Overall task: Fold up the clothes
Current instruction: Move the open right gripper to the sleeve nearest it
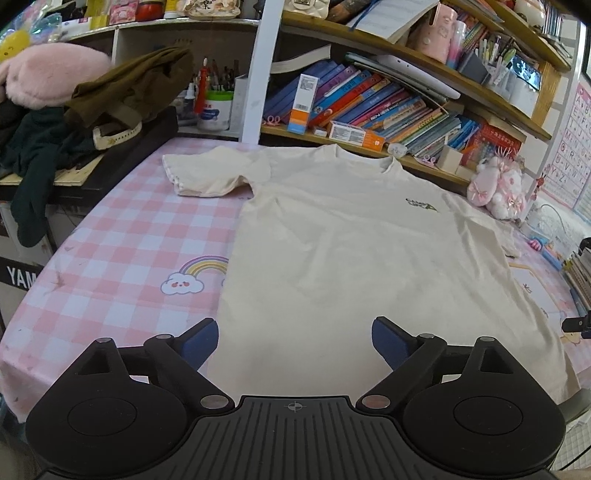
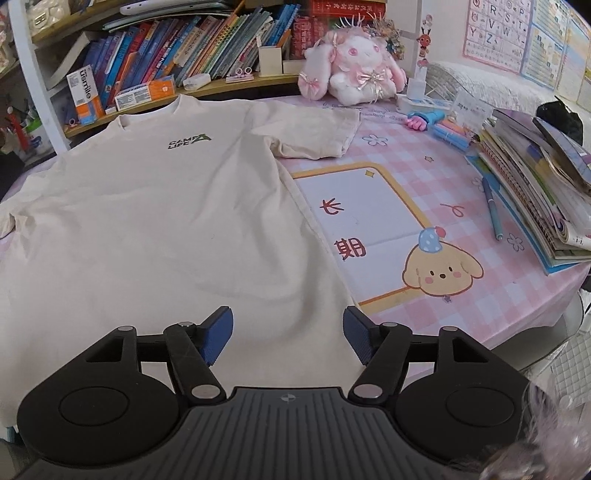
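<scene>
Both tools, left (image 1: pixel 294 341) and right (image 2: pixel 288 334), gape empty over "CAMP LIFE" T-shirt (image 2: pixel 147 206)

The cream T-shirt (image 2: pixel 155 206) is showing "CAMP LIFE" on its chest, the black keyboard (image 1: pixel 16 275) "YAM", and the alphabet poster (image 2: pixel 498 29) letters R, S, T, V, Z.

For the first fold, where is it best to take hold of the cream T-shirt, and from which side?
Probably the cream T-shirt is best gripped at its two short sleeves: the left sleeve from the left side and the right sleeve from the right side. The shirt lies flat, front up, and both sleeves spread outward over the checked tablecloth, so their free edges are easy to pinch.
</scene>
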A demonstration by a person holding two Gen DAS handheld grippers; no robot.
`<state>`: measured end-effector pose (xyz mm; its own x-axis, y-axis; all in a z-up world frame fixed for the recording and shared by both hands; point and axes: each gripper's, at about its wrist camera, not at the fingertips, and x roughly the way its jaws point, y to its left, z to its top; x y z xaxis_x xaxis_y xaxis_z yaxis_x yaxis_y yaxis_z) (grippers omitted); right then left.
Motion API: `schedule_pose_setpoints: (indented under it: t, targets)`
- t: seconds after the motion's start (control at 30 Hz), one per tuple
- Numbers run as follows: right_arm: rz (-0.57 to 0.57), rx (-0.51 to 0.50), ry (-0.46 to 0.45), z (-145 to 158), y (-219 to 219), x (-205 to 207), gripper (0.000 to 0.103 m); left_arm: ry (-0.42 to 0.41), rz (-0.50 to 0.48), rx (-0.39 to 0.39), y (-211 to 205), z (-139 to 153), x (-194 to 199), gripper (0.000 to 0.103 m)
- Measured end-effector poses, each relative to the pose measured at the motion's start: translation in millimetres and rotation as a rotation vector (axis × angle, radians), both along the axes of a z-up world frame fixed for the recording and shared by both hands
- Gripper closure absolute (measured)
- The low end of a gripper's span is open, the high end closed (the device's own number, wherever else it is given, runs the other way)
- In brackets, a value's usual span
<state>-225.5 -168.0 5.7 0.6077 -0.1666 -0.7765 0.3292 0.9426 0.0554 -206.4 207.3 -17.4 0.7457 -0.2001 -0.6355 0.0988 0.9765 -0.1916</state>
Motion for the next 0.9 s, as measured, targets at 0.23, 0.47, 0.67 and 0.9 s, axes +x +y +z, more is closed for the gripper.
schedule_pose_setpoints:
  t: [0.23,0.47,0.67,0.9]
  targets:
    - [0.018,0.035,-0.001,-6.0,-18.1,14.0,0.039,0.02,0.023,0.013,-22.8,-0.5,11.3,0.011]
    - [0.077,0.086,-0.005,-11.2,-49.4,46.7,0.039,0.049,0.072,0.032,-63.1,0.0,29.2,0.01]
    - [0.09,0.138,-0.004,-15.2,-91.5,80.0,0.038,0.087,0.113,0.068,-102.0,-2.8,42.9,0.01]
    - [0.117,0.18,0.007,-28.8,-135.3,113.8,0.037,0.121,0.18,0.106,-142.1,-5.4,48.6,0.01]
